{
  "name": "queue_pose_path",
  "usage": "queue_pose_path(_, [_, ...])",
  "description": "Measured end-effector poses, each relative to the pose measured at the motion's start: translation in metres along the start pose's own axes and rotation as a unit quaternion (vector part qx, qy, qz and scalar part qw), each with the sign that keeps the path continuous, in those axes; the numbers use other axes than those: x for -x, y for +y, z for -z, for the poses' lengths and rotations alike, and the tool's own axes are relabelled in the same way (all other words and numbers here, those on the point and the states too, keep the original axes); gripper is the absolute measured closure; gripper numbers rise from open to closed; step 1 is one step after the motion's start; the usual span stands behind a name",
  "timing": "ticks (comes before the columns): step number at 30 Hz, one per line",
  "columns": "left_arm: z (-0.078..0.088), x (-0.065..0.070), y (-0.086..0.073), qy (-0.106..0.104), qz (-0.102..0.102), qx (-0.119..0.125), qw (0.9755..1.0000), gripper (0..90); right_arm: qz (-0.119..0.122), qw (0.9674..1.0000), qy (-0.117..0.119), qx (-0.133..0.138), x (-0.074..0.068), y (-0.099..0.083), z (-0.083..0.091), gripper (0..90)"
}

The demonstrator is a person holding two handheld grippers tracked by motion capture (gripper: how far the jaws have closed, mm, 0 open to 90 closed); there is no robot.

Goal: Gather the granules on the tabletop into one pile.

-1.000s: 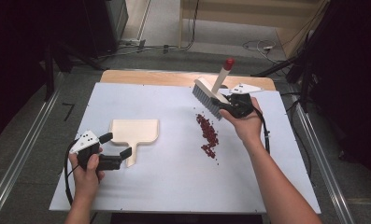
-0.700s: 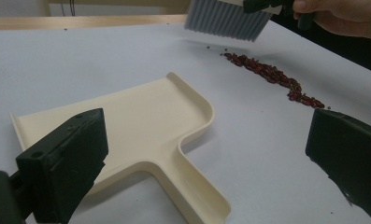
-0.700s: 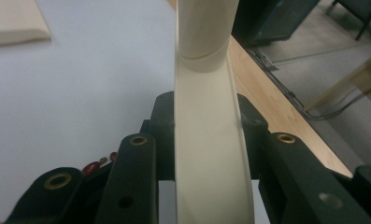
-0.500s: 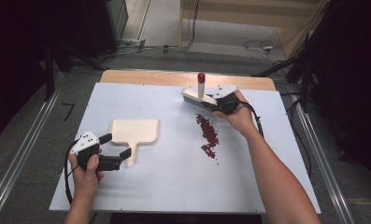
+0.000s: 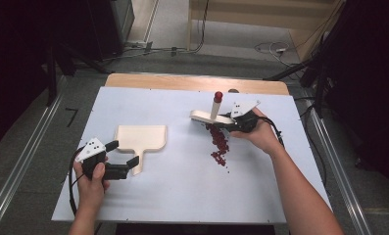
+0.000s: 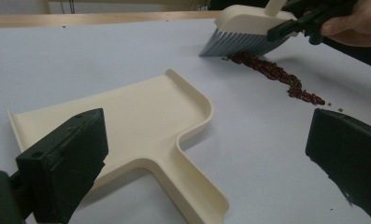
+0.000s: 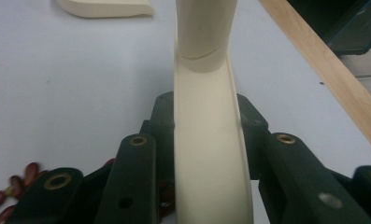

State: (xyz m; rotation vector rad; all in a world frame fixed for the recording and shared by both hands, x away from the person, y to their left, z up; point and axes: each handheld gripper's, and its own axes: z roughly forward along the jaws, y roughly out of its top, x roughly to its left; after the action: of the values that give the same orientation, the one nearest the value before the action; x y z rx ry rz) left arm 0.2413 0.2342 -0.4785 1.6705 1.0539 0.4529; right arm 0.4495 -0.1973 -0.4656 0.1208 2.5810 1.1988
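The right gripper (image 5: pixel 230 121) is clamping the cream hand brush (image 5: pixel 207 115), whose grey bristles are resting on the white table (image 5: pixel 182 196) at the far end of a trail of red beans (image 5: pixel 219 144). The left gripper (image 5: pixel 125 157) is standing with its jaws wide apart, one on either side of the cream dustpan's handle (image 5: pixel 137 164), gripping nothing. The dustpan (image 5: pixel 140 138) is lying flat, well apart from the beans.

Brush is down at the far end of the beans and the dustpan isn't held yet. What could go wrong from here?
1. The dustpan lies loose, well apart from the beans; the left gripper is open at its handle, so a sweep may push it away.
2. The beans form a long thin trail; the brush, set at its far end, may scatter them across the table.
3. The right gripper grips the brush by its head, so it might twist under sideways load.
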Motion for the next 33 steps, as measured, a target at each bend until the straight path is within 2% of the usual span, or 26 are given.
queue_pose_path(7, [0.0,0.002,0.0,0.001,-0.001,-0.003,1.0,0.0,0.004,0.9999,0.011,0.003,-0.017,-0.004,0.01,65.7])
queue_pose_path(15, [-0.001,0.003,0.0,-0.002,-0.004,-0.002,1.0,0.0,0.013,0.9998,0.013,0.003,-0.033,-0.007,0.019,65.6])
queue_pose_path(30, [-0.001,0.004,0.001,-0.003,-0.004,0.0,1.0,0.0,0.028,0.9995,0.018,0.004,-0.051,-0.007,0.03,65.6])
queue_pose_path(33, [-0.001,0.004,0.001,-0.003,-0.005,0.0,1.0,0.0,0.027,0.9996,0.009,0.007,-0.053,-0.007,0.032,65.6])
